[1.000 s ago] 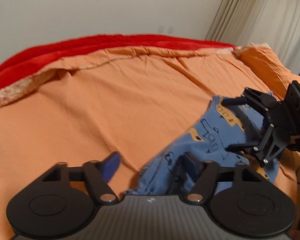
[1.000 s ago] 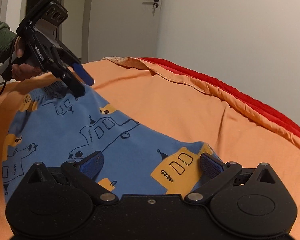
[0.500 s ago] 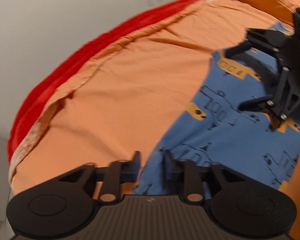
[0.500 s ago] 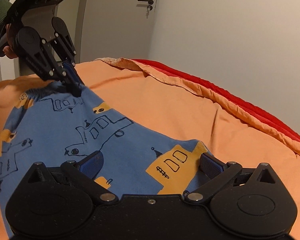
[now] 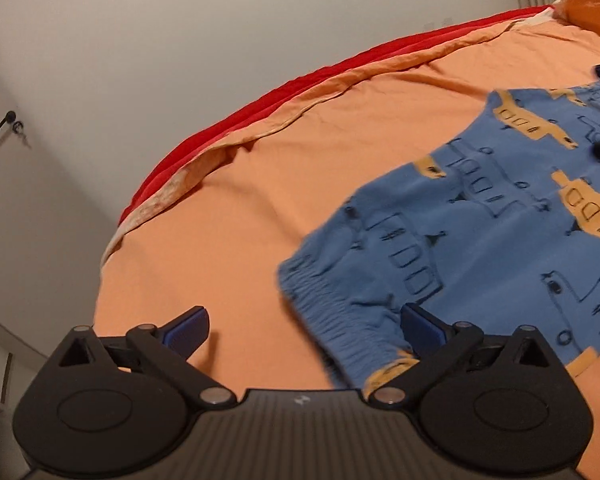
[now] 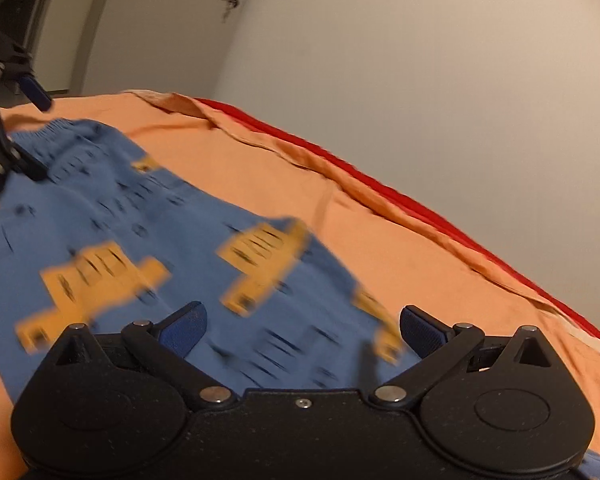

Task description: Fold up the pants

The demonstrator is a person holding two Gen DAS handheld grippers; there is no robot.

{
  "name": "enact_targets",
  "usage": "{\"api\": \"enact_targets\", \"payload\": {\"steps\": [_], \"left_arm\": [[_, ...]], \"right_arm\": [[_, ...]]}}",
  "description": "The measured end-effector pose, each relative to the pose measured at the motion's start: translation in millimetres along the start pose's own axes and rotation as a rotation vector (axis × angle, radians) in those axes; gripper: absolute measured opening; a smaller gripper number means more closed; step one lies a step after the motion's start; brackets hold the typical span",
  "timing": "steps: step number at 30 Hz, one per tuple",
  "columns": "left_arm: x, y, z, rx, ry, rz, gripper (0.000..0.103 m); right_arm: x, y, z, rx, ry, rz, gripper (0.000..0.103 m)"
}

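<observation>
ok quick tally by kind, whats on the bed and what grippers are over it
pants: 1
orange sheet: 1
red blanket: 1
pillow: 1
grippers: 2, left gripper with jaws opening and holding nothing, right gripper open
total: 6

Your right gripper (image 6: 302, 330) hangs with jaws spread wide over blurred blue pants (image 6: 148, 224) printed with orange shapes, lying on an orange bedsheet (image 6: 380, 248). At ten o'clock, your left gripper (image 6: 18, 128) meets the waistband.
</observation>
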State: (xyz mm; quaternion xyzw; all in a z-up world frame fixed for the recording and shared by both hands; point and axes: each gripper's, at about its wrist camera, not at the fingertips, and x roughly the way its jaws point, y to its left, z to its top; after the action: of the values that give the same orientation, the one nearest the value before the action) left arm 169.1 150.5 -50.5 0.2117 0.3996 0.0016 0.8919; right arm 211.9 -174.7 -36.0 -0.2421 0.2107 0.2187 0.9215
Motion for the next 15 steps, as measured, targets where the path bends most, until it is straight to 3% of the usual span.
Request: {"api": "enact_targets", "payload": {"steps": [2,4,7,10,13,15], "left_arm": [[-0.5,11.3,4.7,-0.03,0.033,-0.035,0.103],[-4.0,11.2,11.7,-0.018,0.055,-0.032,0.103],[-22.9,-6.3,25.2,0.001,-0.002,0.024,0.102],[-38.7,-33.7,45.8,-0.024,-0.099,-0.088,0.103],[-33.8,-74.9,74.1,-0.084,-0.141,-0.172,0.103],[-20.1,-105.2,88.9,-0.113,-0.126,-0.193,0.103]], "right_arm": [[-3.3,-30.9,-15.5,0.003,0.04,-0.065,0.102],[-8.7,-58.4,-28.5,0.004,0.096,-0.185,0.102],[-33.5,-86.1,-35.8,0.074,0.131,-0.305,0.102],[-66.2,-89.2,-41.5,0.195,0.059,-0.23,0.102],[-65.8,-69.4,-50.0,0.204,0.088,-0.183,0.102],[-57.0,-62.0,-58.5,0.193,0.144,-0.167,0.102]]}}
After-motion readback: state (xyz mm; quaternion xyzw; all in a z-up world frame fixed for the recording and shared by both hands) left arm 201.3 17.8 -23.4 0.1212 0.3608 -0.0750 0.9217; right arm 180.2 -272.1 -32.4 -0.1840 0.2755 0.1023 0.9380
